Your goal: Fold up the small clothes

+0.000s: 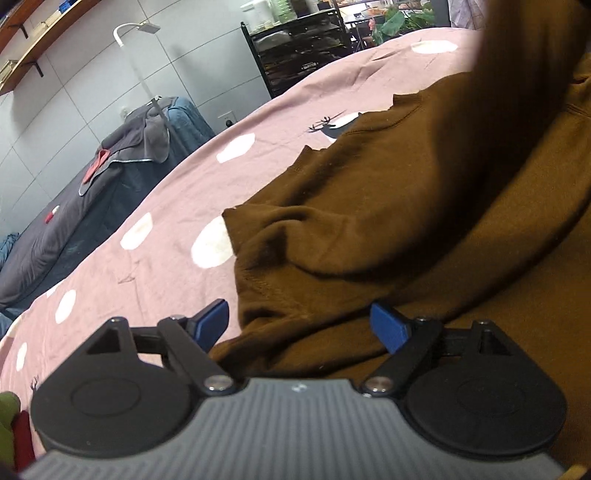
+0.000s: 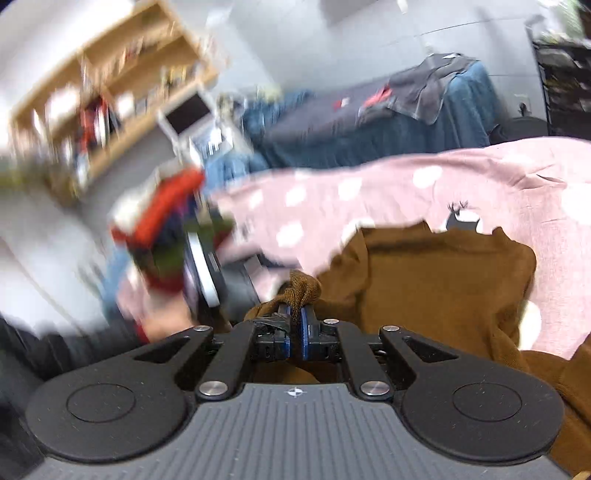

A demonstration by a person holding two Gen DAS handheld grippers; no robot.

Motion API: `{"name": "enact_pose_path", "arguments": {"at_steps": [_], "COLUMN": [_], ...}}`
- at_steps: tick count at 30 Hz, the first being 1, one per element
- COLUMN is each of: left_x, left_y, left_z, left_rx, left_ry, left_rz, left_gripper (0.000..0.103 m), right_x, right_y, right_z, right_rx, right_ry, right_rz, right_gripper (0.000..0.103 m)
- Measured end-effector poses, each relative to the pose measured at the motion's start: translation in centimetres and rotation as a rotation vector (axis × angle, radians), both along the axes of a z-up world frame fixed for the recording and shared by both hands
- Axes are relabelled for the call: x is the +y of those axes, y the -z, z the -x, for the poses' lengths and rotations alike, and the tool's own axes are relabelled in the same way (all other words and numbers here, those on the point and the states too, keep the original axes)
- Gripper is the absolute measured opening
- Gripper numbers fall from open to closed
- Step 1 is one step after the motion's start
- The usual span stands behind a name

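A brown sweatshirt [image 1: 388, 206] lies rumpled on a pink bedspread [image 1: 155, 258] with white dots. My left gripper [image 1: 300, 325] stands open low over the garment's near hem. Brown cloth lies between its blue fingertips [image 1: 388, 326], and the pads do not press on it. A blurred brown fold [image 1: 517, 74] rises at the upper right. In the right wrist view my right gripper [image 2: 295, 314] is shut on a bunched ribbed edge [image 2: 304, 288] of the sweatshirt [image 2: 443, 280], lifted a little off the bedspread [image 2: 424, 184].
A dark grey bed [image 1: 55, 229] with grey and blue cloths [image 1: 159, 129] stands beyond the bedspread's far edge. A white lamp [image 1: 136, 33], a black rack [image 1: 299, 48] and wooden shelves [image 2: 110, 96] line the wall. A red and green sleeve [image 2: 162, 229] shows blurred at left.
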State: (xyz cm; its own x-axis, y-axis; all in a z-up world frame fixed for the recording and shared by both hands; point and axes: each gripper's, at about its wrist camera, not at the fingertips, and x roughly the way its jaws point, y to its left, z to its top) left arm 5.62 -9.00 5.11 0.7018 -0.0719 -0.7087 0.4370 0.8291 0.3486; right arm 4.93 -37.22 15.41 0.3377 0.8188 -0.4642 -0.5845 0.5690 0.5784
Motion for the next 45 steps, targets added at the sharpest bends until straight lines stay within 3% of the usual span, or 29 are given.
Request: {"name": "enact_pose_path", "arguments": {"at_steps": [4, 6, 13, 16, 18, 21, 24, 27, 30, 31, 34, 35, 37, 40, 45], "left_x": [-0.4, -0.1, 6.6, 10.8, 12.5, 13.7, 14.1, 13.7, 14.7, 15.1, 15.8, 15.8, 15.7, 15.6, 15.6], "left_y": [1.1, 1.4, -1.3, -1.1, -0.8, 0.1, 1.7, 3.0, 3.5, 3.6, 4.0, 4.0, 3.9, 3.8, 3.8], "left_z": [-1.8, -2.9, -4.6, -6.0, -6.2, -6.6, -7.3, -7.4, -7.5, -7.6, -7.7, -7.7, -7.8, -7.9, -8.1], "left_rx": [-0.062, -0.078, -0.183, -0.127, -0.116, -0.114, -0.067, -0.027, -0.002, 0.008, 0.026, 0.027, 0.029, 0.036, 0.046], "left_ry": [-0.102, -0.164, -0.465, -0.6, -0.644, -0.677, -0.678, -0.654, -0.683, -0.692, -0.701, -0.701, -0.701, -0.704, -0.699], "left_rz": [-0.05, -0.039, 0.184, 0.296, 0.317, 0.283, 0.262, 0.229, 0.282, 0.295, 0.329, 0.332, 0.323, 0.317, 0.313], "left_gripper": [0.087, 0.087, 0.086, 0.086, 0.087, 0.092, 0.094, 0.094, 0.099, 0.102, 0.103, 0.103, 0.103, 0.103, 0.103], "right_x": [-1.1, -0.9, -1.1, -0.4, 0.3, 2.0, 4.6, 5.9, 5.0, 4.2, 1.4, 0.4, -1.1, -2.3, -1.9], "right_y": [-0.9, -1.1, -0.5, 0.7, 1.9, 4.3, 6.7, 9.3, 10.4, 10.2, 8.8, 8.2, 7.4, 7.6, 9.2], "right_z": [-0.7, -0.8, -0.7, -1.2, -1.8, -3.1, -4.2, -4.6, -4.0, -3.5, -1.4, -0.6, 0.6, 2.0, 3.3], "right_rx": [0.069, 0.08, 0.128, 0.142, 0.149, 0.169, 0.149, 0.174, 0.202, 0.2, 0.15, 0.124, 0.104, 0.138, 0.246], "right_ry": [0.046, 0.049, 0.042, 0.04, 0.05, 0.067, 0.065, 0.1, 0.162, 0.187, 0.296, 0.334, 0.383, 0.368, 0.398], "right_rz": [-0.165, -0.193, -0.168, -0.122, -0.086, -0.042, 0.128, 0.226, 0.203, 0.17, 0.084, 0.078, 0.091, 0.107, 0.088], "right_gripper": [0.009, 0.009, 0.01, 0.009, 0.01, 0.01, 0.012, 0.033, 0.038, 0.045, 0.086, 0.093, 0.09, 0.075, 0.074]}}
